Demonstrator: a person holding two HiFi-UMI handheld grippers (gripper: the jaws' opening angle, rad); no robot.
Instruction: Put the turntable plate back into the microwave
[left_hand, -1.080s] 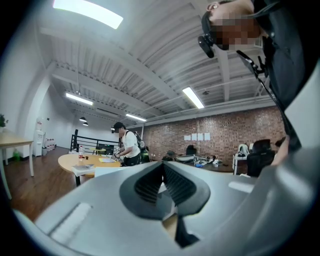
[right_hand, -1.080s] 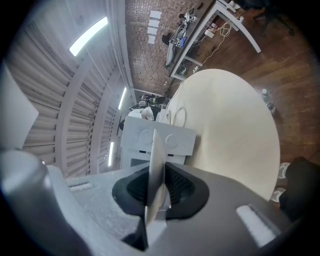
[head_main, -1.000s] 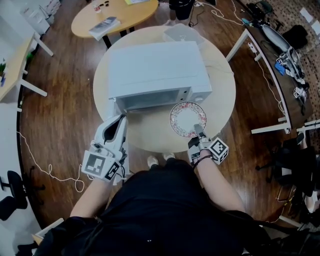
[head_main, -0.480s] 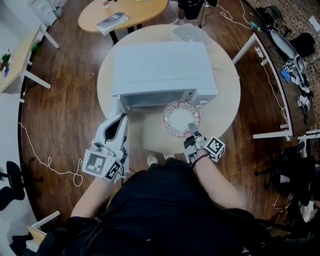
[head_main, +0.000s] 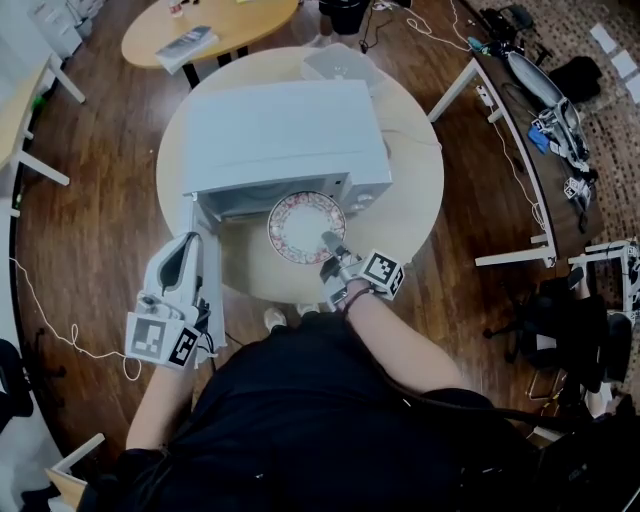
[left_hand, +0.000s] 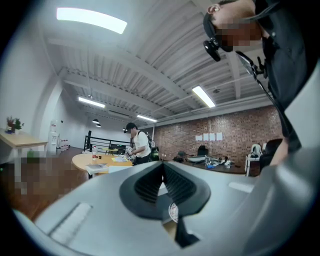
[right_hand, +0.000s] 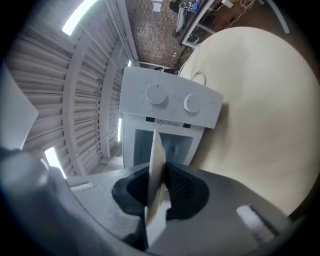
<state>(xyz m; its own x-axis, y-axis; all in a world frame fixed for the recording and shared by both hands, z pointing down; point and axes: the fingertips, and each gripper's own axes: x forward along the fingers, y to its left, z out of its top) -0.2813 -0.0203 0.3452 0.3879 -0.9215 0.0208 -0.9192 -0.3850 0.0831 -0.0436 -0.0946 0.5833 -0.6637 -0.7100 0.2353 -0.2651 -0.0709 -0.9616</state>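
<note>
The white microwave (head_main: 280, 135) sits on a round wooden table (head_main: 420, 200) with its door (head_main: 207, 285) swung open toward me. My right gripper (head_main: 335, 248) is shut on the near rim of the patterned turntable plate (head_main: 304, 224), which hangs just in front of the open cavity. In the right gripper view the plate (right_hand: 155, 150) is edge-on between the black pads (right_hand: 182, 187), facing the microwave's cavity (right_hand: 172, 145) and two knobs (right_hand: 156, 93). My left gripper (head_main: 182, 262) is beside the door's outer face; its jaws (left_hand: 161, 172) look shut with nothing seen between them.
A clear plastic box (head_main: 340, 65) lies on the table behind the microwave. An oval wooden table (head_main: 205, 25) with papers stands further back, and a long desk (head_main: 530, 90) with gear is at the right. A white cable (head_main: 60, 330) trails over the floor at left.
My right gripper has carried the plate leftward, from in front of the control panel to in front of the open cavity. The left gripper has stayed by the door.
</note>
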